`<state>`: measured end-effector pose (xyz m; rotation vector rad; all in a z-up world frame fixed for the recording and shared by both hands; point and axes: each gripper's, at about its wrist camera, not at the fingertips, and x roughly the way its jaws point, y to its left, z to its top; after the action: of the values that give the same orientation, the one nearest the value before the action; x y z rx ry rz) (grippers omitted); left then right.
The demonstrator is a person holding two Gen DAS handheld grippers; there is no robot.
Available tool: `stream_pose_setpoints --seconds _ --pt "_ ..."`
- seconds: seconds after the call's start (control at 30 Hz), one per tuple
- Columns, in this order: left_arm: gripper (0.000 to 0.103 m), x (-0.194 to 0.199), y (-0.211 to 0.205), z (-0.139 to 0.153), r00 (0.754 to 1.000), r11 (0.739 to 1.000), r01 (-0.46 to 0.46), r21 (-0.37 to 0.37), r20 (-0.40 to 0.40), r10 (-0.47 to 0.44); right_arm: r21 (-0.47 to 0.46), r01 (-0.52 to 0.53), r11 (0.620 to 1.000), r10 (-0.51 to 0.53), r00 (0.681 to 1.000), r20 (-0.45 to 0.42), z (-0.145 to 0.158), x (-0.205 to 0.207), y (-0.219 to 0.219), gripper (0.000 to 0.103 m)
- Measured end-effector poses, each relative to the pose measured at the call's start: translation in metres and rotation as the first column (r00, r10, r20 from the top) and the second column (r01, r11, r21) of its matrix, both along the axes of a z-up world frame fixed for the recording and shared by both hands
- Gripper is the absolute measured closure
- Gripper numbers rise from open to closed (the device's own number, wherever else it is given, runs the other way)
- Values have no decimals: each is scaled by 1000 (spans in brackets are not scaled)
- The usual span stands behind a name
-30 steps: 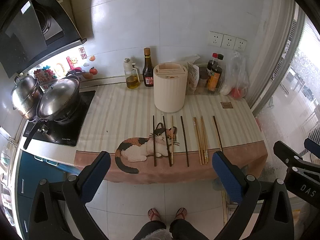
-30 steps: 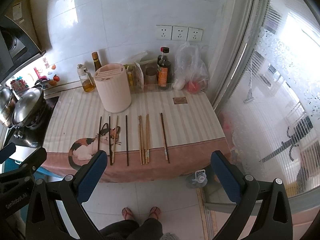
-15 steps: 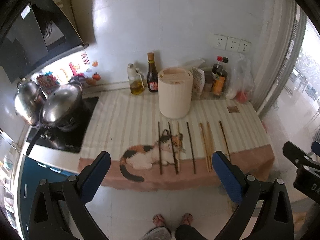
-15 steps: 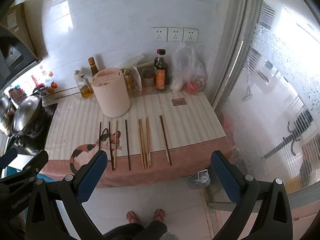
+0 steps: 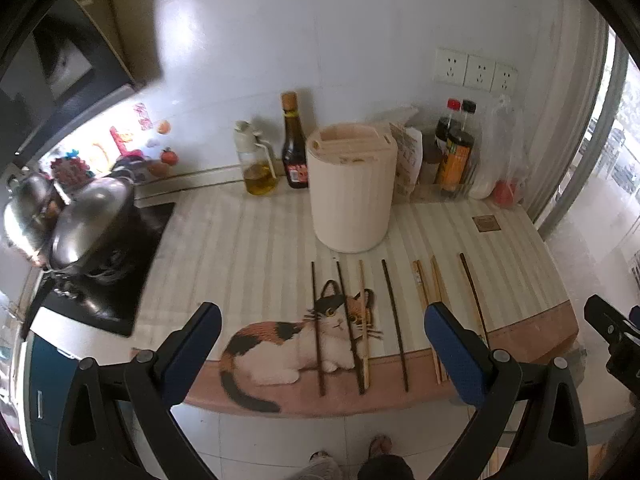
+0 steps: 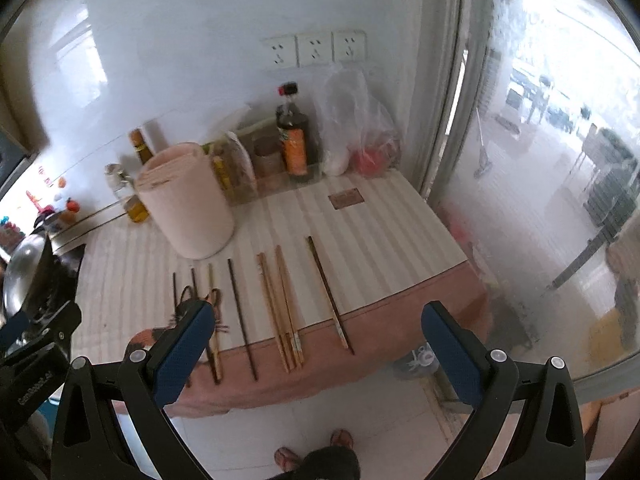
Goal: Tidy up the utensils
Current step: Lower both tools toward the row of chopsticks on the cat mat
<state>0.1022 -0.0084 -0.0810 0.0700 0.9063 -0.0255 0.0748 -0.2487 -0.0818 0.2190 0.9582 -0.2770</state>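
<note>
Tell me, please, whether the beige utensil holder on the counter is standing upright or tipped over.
Upright. The utensil holder stands on its flat base on the striped cloth, slotted top facing up, with the chopsticks lying flat in front of it.

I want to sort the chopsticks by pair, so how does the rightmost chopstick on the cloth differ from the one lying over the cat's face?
The rightmost chopstick is dark brown; the chopstick over the cat's face is pale, bamboo-coloured. The rightmost chopstick lies alone on the plain stripes, angled outward; the pale one lies almost straight, between dark chopsticks on the cat print. Both lie flat on the cloth, ungripped, with tips toward the cream utensil holder.
</note>
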Motion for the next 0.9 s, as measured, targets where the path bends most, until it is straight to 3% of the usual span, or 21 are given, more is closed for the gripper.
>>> stream_pose_setpoints --seconds 0.13,0.27,0.4,0.53,0.67,0.73,0.9 --pt "0 27 -12 -32 999 1000 -4 15 -36 4 60 -10 998 9 1000 9 -41 29 -23 0" --pt "0 60 -23 -70 994 998 -40 56 -97 46 50 9 999 -7 1000 -23 -80 62 -49 0" --pt "0 89 -33 -108 980 992 -83 99 -170 99 130 -15 991 34 989 -145 -131 106 -79 30" --pt "5 113 -30 -149 951 982 -131 136 -264 163 210 -64 976 115 963 -242 -187 143 -95 48" --pt "20 127 -20 -186 904 973 -175 151 -367 219 261 -96 961 179 931 -318 -231 168 -99 65" --pt "28 131 -15 -202 880 970 -189 154 -412 237 284 -112 952 213 909 -357 -252 178 -98 65" --pt "29 139 -21 -227 845 975 -166 151 -488 219 316 -143 938 269 874 -404 -274 186 -87 65"
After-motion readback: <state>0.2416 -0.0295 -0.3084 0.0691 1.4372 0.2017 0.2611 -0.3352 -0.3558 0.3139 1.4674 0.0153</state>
